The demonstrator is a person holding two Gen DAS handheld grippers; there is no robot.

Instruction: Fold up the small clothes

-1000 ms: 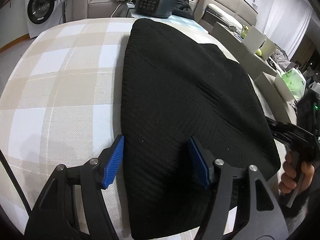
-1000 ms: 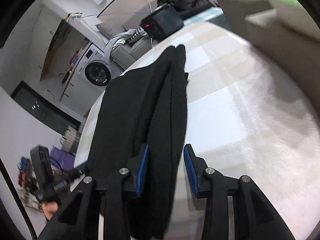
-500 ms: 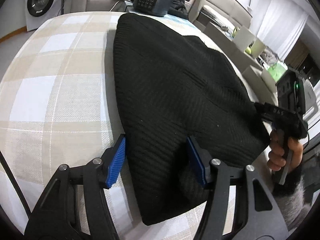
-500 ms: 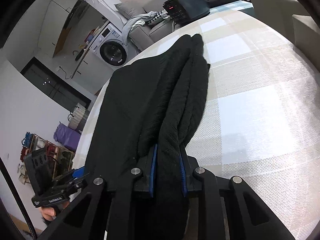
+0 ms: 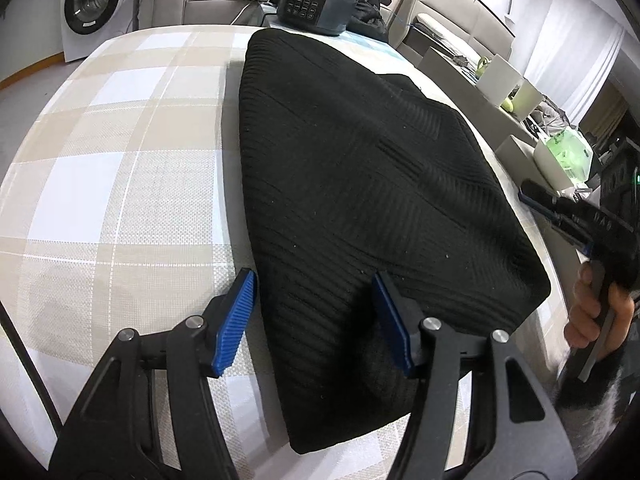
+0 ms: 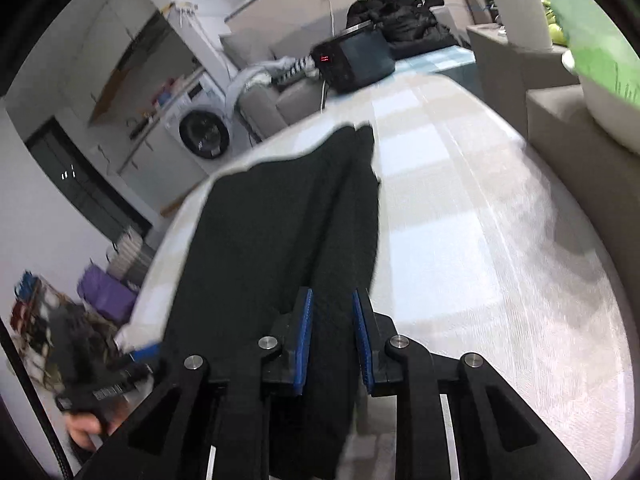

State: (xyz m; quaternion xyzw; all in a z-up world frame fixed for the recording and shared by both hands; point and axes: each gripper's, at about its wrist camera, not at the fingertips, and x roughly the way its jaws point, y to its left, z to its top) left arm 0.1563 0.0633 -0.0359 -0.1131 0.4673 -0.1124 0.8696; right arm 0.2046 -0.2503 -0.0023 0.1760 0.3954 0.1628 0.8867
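while my right tool (image 6: 330, 336) sits clamped on a bunched edge of the black knit garment (image 5: 360, 208), my left tool (image 5: 314, 320) stands with its pads apart, straddling the near corner of the same cloth without pressing on it. the garment lies spread flat on the checked bench (image 5: 120, 168), its narrow end running away toward a black appliance (image 5: 316, 4) at the far side. it looks soft, thick and limp (a ribbed knit, i'd judge), so it should drape and sag rather than hold any shape, and it isn't fragile. i'd take hold at a corner or hem, through all the layers, since a shallow pinch on such springy cloth could slip free.
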